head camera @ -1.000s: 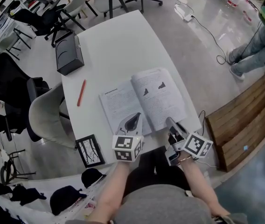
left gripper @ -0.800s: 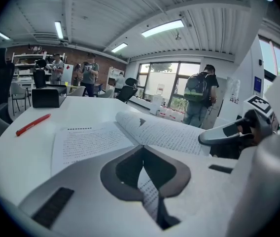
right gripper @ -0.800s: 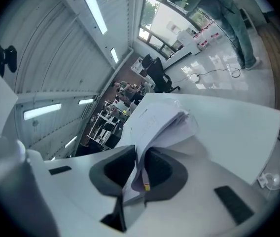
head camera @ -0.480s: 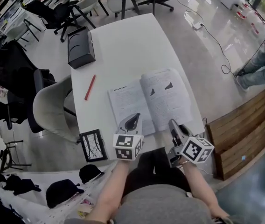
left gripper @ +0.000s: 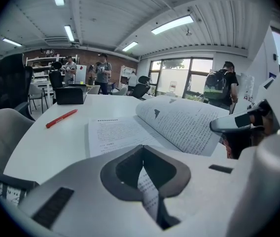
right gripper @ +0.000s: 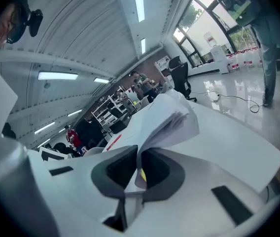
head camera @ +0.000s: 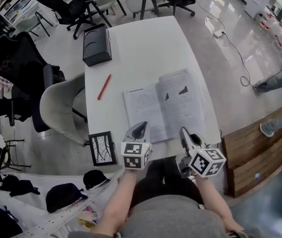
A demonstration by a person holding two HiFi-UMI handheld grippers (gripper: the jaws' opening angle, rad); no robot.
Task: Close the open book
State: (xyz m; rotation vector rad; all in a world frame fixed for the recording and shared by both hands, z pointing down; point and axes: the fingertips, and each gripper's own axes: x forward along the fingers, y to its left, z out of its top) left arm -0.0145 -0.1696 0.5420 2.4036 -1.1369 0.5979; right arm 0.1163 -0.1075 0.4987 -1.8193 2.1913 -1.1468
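The open book (head camera: 163, 110) lies on the white table (head camera: 141, 43), text pages facing up. My left gripper (head camera: 139, 130) is shut, with its tips on the near edge of the left page (left gripper: 120, 132); page text shows through the gap behind the left gripper's (left gripper: 141, 149) tips. My right gripper (head camera: 184, 134) is at the near edge of the right-hand pages. In the right gripper view several page edges (right gripper: 172, 117) rise out from between the jaws of the right gripper (right gripper: 139, 154), which are closing on them. The right gripper (left gripper: 233, 123) also shows in the left gripper view.
A red pen (head camera: 104, 87) lies left of the book, and a black box (head camera: 97, 44) stands at the table's far left. A framed picture (head camera: 103, 148) sits at the near left corner. A grey chair (head camera: 61, 108) stands at the table's left side. People stand further back in the room.
The right gripper has rolled and risen slightly at the right page's near edge. The left gripper keeps its place on the left page.
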